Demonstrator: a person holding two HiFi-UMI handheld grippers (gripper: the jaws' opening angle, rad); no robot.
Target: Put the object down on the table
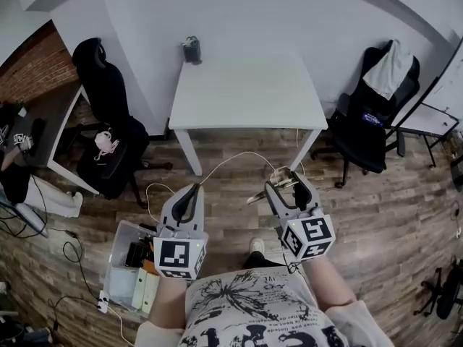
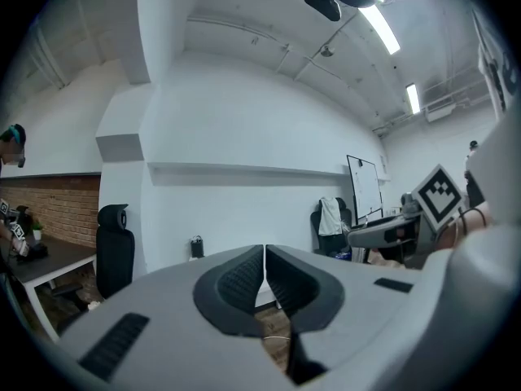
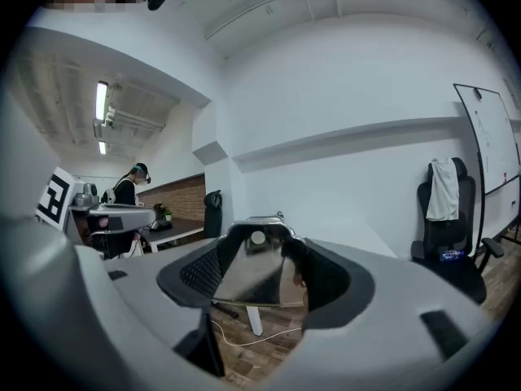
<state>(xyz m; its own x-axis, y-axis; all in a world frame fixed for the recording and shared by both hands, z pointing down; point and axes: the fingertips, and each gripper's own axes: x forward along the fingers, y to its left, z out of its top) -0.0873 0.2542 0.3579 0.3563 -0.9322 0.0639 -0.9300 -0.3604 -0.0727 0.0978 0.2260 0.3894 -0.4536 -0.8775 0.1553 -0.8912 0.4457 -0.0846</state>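
My right gripper is shut on a shiny metal object, held over the wooden floor in front of the white table. In the right gripper view the metal object fills the gap between the jaws of the right gripper and shows a small round hole near its top. My left gripper hangs level with it to the left, shut and empty. In the left gripper view the pads of the left gripper press together. A dark container stands at the table's far left corner.
Black office chairs stand left and right of the table. A clear bin of items sits on the floor by my left side. A white cable lies on the floor. A person stands by a dark desk.
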